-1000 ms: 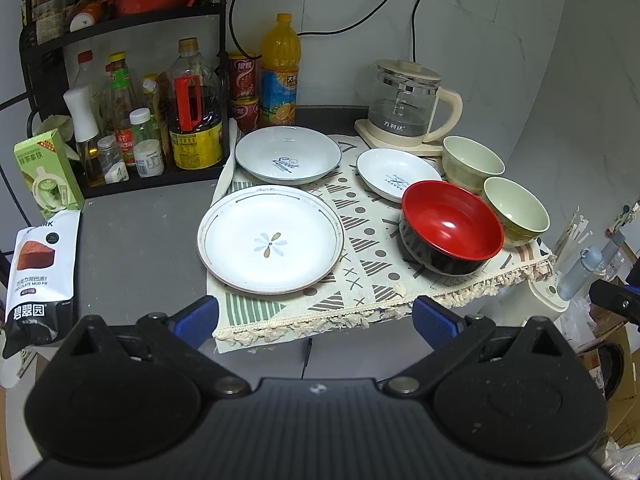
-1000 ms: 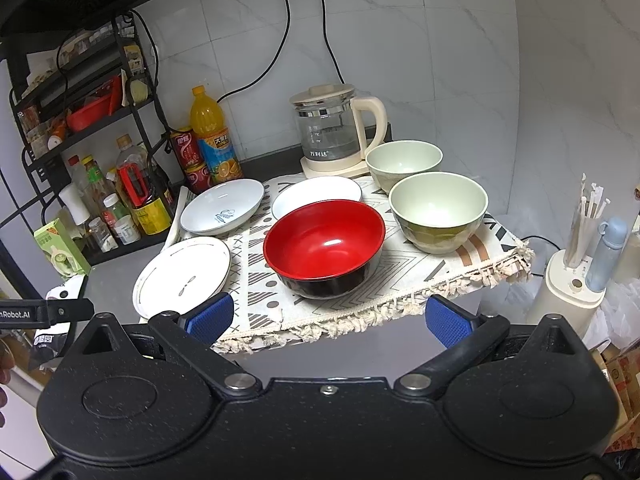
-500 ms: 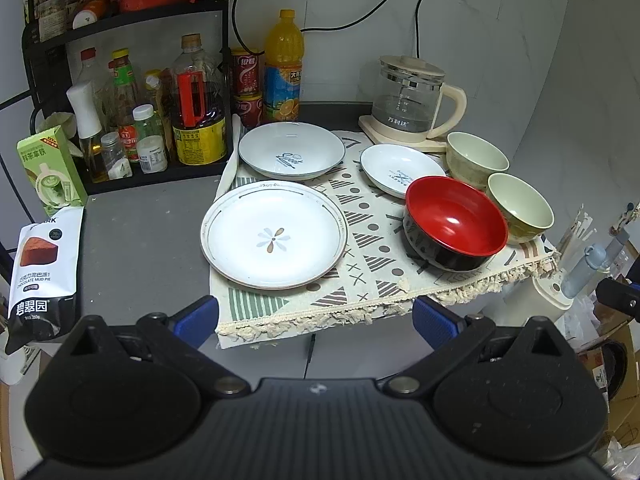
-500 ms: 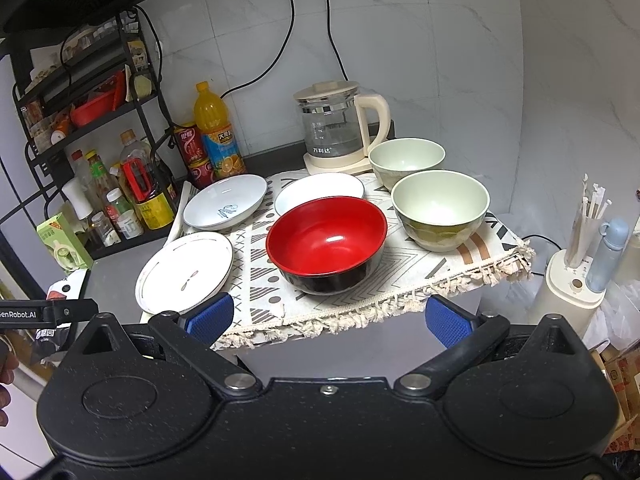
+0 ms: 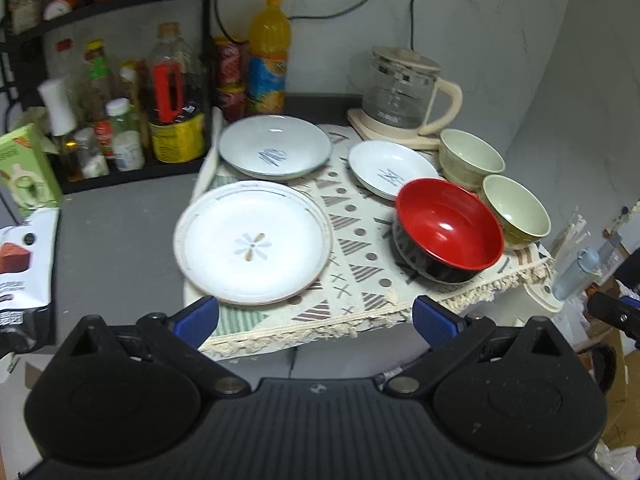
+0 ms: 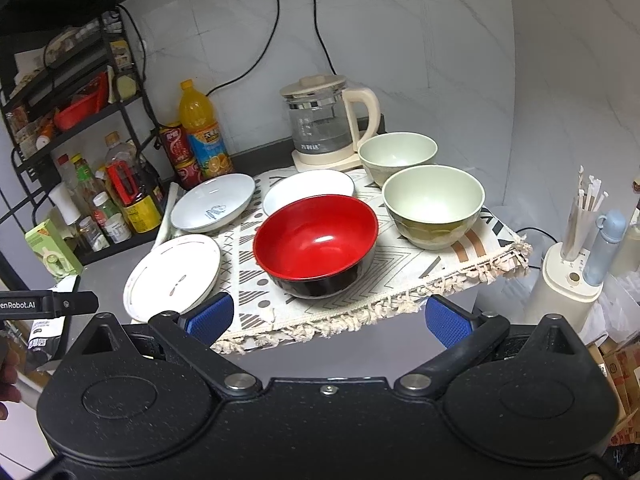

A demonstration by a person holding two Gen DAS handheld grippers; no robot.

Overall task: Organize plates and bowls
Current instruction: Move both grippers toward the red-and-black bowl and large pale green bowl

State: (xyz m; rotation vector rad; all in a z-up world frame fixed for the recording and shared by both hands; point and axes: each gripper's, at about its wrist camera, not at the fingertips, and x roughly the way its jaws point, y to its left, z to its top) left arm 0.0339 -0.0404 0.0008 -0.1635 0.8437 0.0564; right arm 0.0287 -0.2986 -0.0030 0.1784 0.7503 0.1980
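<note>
Both the left gripper and right gripper hang spread and empty at the near edge of the patterned cloth. The red bowl sits near-centre, the flower plate to its left, seemingly slightly overhanging the cloth's left edge.

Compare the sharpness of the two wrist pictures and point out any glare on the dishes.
Left wrist: motion-smeared, the flower plate doubled at its rim, shelf bottles soft; a bright highlight in the red bowl. Right wrist: crisp, kettle lettering legible, small glare in the red bowl; fisheye bends the walls.
</note>
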